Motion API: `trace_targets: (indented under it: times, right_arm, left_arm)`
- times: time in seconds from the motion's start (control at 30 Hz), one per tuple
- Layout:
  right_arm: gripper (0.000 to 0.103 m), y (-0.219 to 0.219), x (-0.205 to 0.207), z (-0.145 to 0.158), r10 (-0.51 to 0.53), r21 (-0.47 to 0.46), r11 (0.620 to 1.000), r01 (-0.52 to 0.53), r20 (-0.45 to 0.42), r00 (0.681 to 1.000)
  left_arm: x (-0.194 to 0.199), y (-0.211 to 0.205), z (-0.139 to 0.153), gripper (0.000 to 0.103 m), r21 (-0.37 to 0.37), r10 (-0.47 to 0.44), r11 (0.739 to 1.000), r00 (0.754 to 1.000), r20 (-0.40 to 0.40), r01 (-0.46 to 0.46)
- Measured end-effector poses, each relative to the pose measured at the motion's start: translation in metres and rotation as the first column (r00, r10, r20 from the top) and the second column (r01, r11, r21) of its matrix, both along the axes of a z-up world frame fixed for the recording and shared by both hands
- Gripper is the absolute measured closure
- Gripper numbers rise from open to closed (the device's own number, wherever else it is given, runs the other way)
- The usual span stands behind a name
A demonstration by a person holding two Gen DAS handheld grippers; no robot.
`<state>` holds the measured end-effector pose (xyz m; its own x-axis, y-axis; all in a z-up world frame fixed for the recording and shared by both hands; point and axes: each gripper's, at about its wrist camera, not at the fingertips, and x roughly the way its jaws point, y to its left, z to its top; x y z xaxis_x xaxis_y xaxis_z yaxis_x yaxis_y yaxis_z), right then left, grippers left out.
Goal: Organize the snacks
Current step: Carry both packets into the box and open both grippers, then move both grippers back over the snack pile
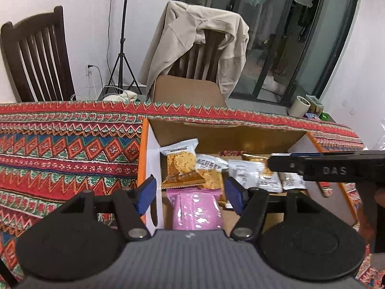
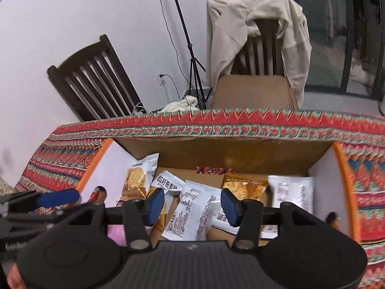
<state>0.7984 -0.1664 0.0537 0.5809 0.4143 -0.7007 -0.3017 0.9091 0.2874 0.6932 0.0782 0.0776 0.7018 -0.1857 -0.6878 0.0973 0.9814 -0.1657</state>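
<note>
Clearly I am dealing with light, crinkly, slippery snack packets lying loose in the cardboard box (image 1: pixel 154 168) on the worktop, best pinched by a sealed edge, not the fragile middle. My left gripper (image 1: pixel 190 196) is holding its jaws spread with the pink packet (image 1: pixel 196 208) between them, unpressed. My right gripper (image 2: pixel 192 206) is hanging with jaws spread, gripping nothing, over the white packet (image 2: pixel 192 213).
</note>
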Motion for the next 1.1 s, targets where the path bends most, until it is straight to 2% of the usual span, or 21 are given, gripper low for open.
trace_targets:
  times: [0.17, 0.23, 0.4, 0.5, 0.63, 0.73, 0.83, 0.93, 1.1]
  right_arm:
    - [0.049, -0.028, -0.038, 0.039, 0.021, -0.016, 1.0, -0.02, 0.063, 0.998]
    - [0.044, -0.047, -0.06, 0.058, 0.033, -0.02, 0.999, -0.031, 0.098, 0.995]
    - [0.031, -0.104, -0.132, 0.101, 0.044, -0.017, 0.999, -0.041, 0.195, 0.98]
    - [0.024, -0.139, -0.189, 0.116, 0.041, -0.001, 0.999, -0.042, 0.26, 0.965]
    - [0.019, -0.177, -0.265, 0.122, 0.038, 0.008, 0.999, -0.043, 0.343, 0.939]
    - [0.015, -0.196, -0.319, 0.119, 0.021, 0.009, 1.0, -0.027, 0.41, 0.912]
    - [0.012, -0.209, -0.369, 0.112, 0.0, 0.005, 1.0, -0.003, 0.473, 0.881]
    - [0.011, -0.219, -0.415, 0.097, -0.019, 0.013, 1.0, 0.014, 0.509, 0.861]
    - [0.01, -0.221, -0.473, 0.05, -0.034, -0.017, 0.999, 0.051, 0.527, 0.849]
  left_arm:
    - [-0.043, -0.009, 0.041, 0.034, 0.018, -0.015, 1.0, 0.999, 0.051, 0.015]
    - [-0.069, -0.011, 0.06, 0.03, 0.029, -0.031, 0.999, 0.996, 0.084, 0.028]
    - [-0.151, -0.016, 0.101, 0.021, 0.015, -0.077, 0.997, 0.977, 0.197, 0.076]
    - [-0.211, -0.018, 0.109, 0.016, -0.016, -0.096, 0.994, 0.957, 0.274, 0.104]
    - [-0.285, -0.027, 0.108, 0.009, -0.003, -0.112, 0.993, 0.928, 0.355, 0.121]
    - [-0.34, -0.04, 0.101, 0.003, 0.046, -0.105, 0.994, 0.897, 0.43, 0.095]
    - [-0.387, -0.056, 0.087, 0.001, 0.084, -0.108, 0.993, 0.881, 0.461, 0.078]
    - [-0.417, -0.068, 0.066, 0.0, 0.087, -0.091, 0.995, 0.883, 0.46, 0.057]
    - [-0.452, -0.076, 0.018, 0.0, 0.037, -0.038, 0.999, 0.916, 0.399, 0.025]
